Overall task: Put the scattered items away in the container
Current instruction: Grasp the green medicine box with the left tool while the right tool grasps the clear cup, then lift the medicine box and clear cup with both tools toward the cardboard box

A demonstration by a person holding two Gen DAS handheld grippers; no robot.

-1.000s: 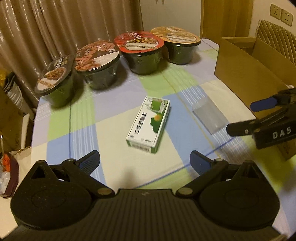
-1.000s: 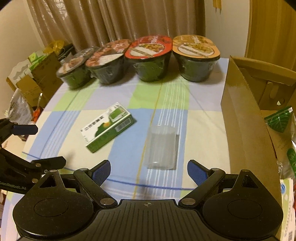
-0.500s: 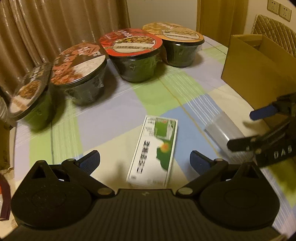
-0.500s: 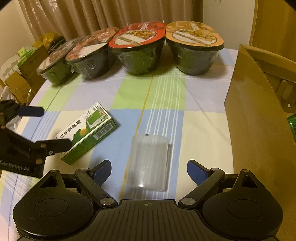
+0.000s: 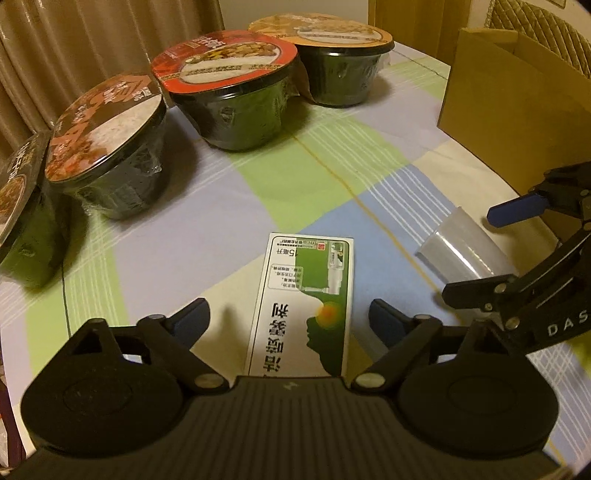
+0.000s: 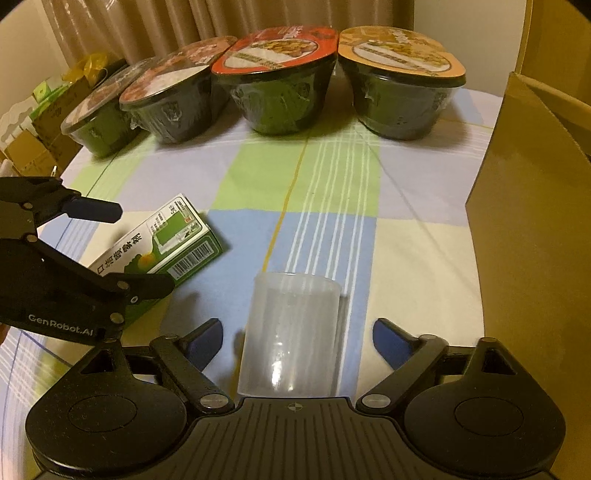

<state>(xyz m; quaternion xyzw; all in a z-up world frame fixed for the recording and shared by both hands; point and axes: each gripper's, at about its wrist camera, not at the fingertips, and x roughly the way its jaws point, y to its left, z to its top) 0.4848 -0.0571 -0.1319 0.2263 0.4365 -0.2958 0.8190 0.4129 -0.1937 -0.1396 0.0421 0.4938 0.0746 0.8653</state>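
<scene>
A: What is the surface, and the room round it?

B: A checked tablecloth point(image 6: 332, 177) in green, lilac, blue and cream squares. Beige curtains point(image 6: 147, 26) hang across the top of the frame, and small cartons are stacked at the far left edge.

A: How many of each thing?

B: Four sealed instant-noodle bowls point(image 6: 284, 81) in a row along the upper part. One green-and-white box point(image 5: 306, 302), lying flat at lower centre of the left wrist view. One clear plastic cup point(image 6: 291, 332) on its side at lower centre of the right wrist view. One cardboard box point(image 6: 532, 229) along the right edge.

A: And the jaws?

B: The left gripper point(image 5: 291, 321) is spread wide, its blue pads either side of the green-and-white box, not touching it. The right gripper point(image 6: 297, 341) is likewise wide apart, flanking the cup with a gap on both sides.
</scene>
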